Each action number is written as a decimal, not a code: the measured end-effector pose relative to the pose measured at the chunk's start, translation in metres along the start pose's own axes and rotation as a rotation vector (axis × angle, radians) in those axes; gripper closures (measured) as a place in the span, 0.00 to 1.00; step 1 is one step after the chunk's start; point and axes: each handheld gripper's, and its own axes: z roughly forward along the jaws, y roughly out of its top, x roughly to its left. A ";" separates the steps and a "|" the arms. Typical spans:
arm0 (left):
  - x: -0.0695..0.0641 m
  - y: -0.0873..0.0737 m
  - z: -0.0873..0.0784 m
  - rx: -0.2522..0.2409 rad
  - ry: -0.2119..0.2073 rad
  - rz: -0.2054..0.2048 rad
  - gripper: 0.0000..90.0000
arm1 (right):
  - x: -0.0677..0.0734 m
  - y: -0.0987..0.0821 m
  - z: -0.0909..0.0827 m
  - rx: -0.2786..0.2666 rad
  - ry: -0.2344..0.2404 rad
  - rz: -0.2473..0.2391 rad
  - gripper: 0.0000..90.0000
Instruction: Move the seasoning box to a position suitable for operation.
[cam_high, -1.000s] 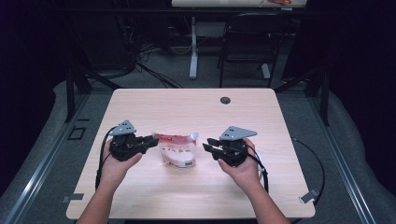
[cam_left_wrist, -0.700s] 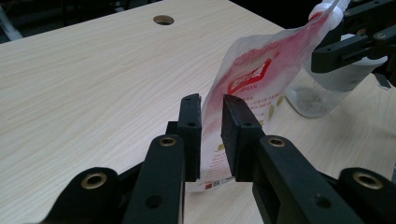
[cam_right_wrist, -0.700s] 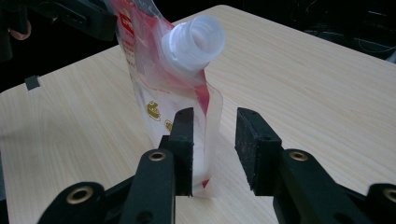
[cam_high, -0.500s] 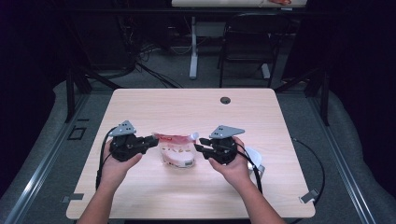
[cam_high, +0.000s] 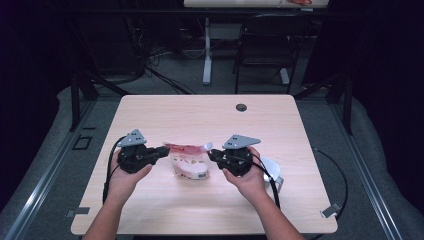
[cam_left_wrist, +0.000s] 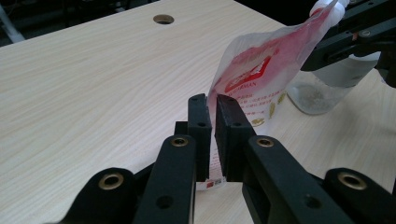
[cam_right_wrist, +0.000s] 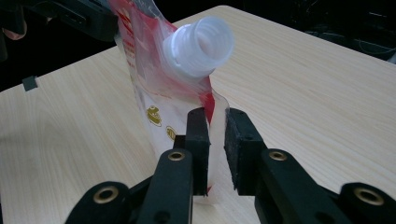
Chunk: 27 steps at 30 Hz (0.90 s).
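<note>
A clear pouch with red print (cam_high: 187, 149) (cam_left_wrist: 261, 70) (cam_right_wrist: 154, 93) hangs stretched between my two grippers above the table. Its white screw spout (cam_right_wrist: 201, 46) is at the right-hand end. My left gripper (cam_high: 162, 150) (cam_left_wrist: 212, 100) is shut on the pouch's left edge, and its jaws have just been closing. My right gripper (cam_high: 211, 154) (cam_right_wrist: 215, 116) has also just been closing, and its pads pinch the film just below the spout. A clear jar (cam_high: 190, 169) (cam_left_wrist: 322, 88) stands on the table under the pouch.
The light wooden table (cam_high: 200, 115) has a round cable hole (cam_high: 241, 107) (cam_left_wrist: 163, 19) near its far edge. A white object (cam_high: 270, 167) lies beside the person's right hand. A dark chair (cam_high: 265, 45) and another table's leg stand beyond on the grey floor.
The right hand has moved left to the pouch's spout end, and its jaws have closed around the film there. The left hand has stayed put on the pouch.
</note>
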 end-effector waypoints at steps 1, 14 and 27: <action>0.000 0.000 0.000 0.000 0.000 -0.001 0.96 | 0.000 0.000 0.000 -0.001 -0.003 -0.001 0.90; -0.002 0.001 0.000 0.006 -0.010 -0.001 1.00 | 0.002 -0.001 -0.004 -0.010 -0.022 -0.013 0.96; -0.010 0.004 0.000 0.003 -0.036 0.013 1.00 | 0.004 -0.005 -0.014 -0.024 -0.037 -0.010 0.98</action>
